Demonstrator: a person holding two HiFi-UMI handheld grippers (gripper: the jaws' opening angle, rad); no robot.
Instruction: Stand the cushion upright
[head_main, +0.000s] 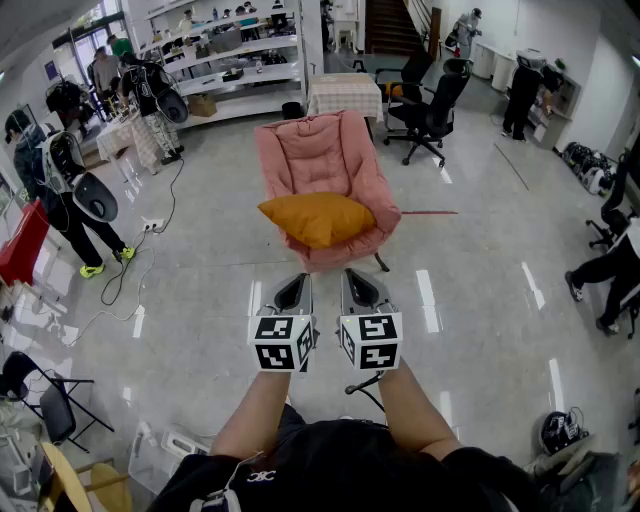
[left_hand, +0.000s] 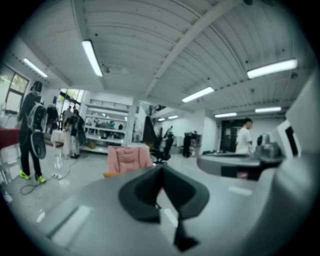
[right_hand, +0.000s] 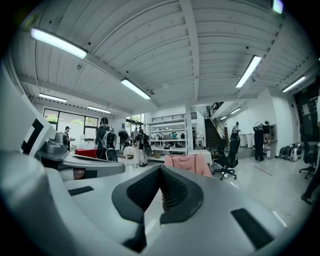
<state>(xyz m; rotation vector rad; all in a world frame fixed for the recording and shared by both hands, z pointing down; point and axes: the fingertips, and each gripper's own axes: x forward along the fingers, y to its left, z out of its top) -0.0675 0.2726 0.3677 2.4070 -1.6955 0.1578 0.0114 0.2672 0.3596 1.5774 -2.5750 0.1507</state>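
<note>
An orange cushion (head_main: 317, 218) lies flat on the seat of a pink padded chair (head_main: 322, 150) in the middle of the floor. My left gripper (head_main: 296, 281) and right gripper (head_main: 355, 278) are held side by side just in front of the chair, short of the cushion. Both are shut with nothing between the jaws. In the left gripper view the pink chair (left_hand: 129, 159) and an orange edge of the cushion (left_hand: 111, 174) show beyond the shut left gripper (left_hand: 161, 168). The right gripper view shows the chair (right_hand: 187, 163) above the shut right gripper (right_hand: 160, 170); the cushion is hidden there.
A black office chair (head_main: 432, 105) and a cloth-covered table (head_main: 343, 94) stand behind the pink chair. Shelving (head_main: 225, 55) lines the back wall. People stand at the left (head_main: 68, 185) and right (head_main: 606, 268). A cable (head_main: 130, 275) runs over the floor at left.
</note>
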